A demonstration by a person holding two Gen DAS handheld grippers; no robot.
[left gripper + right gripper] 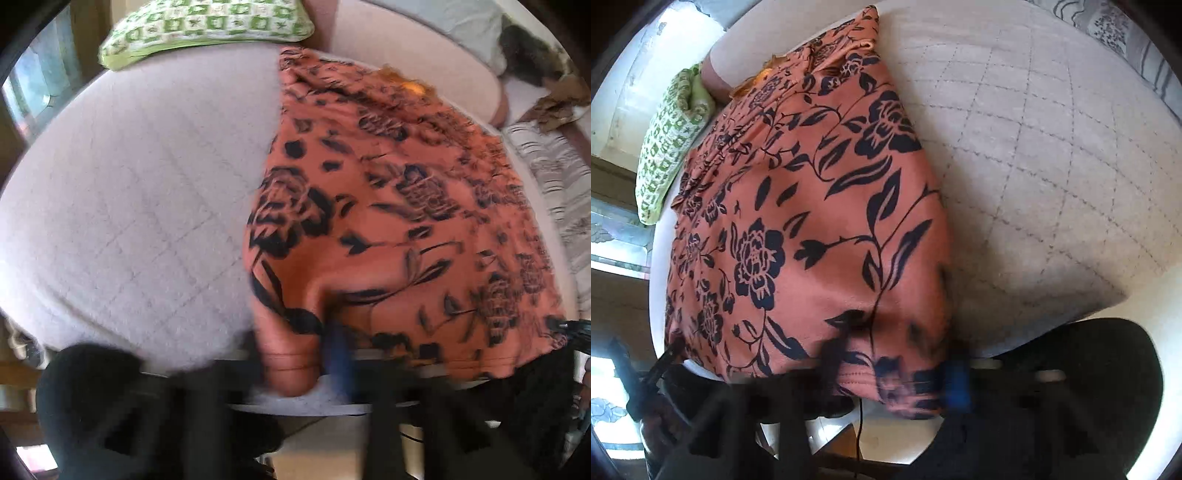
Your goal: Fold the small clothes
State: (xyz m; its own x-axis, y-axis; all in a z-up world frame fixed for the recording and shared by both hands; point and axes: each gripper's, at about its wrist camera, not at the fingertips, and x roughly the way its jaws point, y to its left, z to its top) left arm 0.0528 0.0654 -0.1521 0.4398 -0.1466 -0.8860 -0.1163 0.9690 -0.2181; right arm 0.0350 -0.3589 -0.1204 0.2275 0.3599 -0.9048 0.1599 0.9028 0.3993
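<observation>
An orange garment with a black flower print [399, 206] lies spread on a pale quilted mattress [129, 192]. My left gripper [295, 365] is shut on the garment's near hem at its left corner, and the cloth bunches between the blurred fingers. In the right wrist view the same garment [798, 221] stretches away from me. My right gripper [894, 373] is shut on the near hem at the right corner, with cloth between the dark finger and the blue-tipped finger [955, 384]. The left gripper [665, 362] shows at the far left hem.
A green and white patterned pillow [207, 26] lies at the mattress's far end, also seen in the right wrist view [670, 140]. A striped cloth [554, 184] lies at the right edge. The mattress [1052, 166] is bare beside the garment.
</observation>
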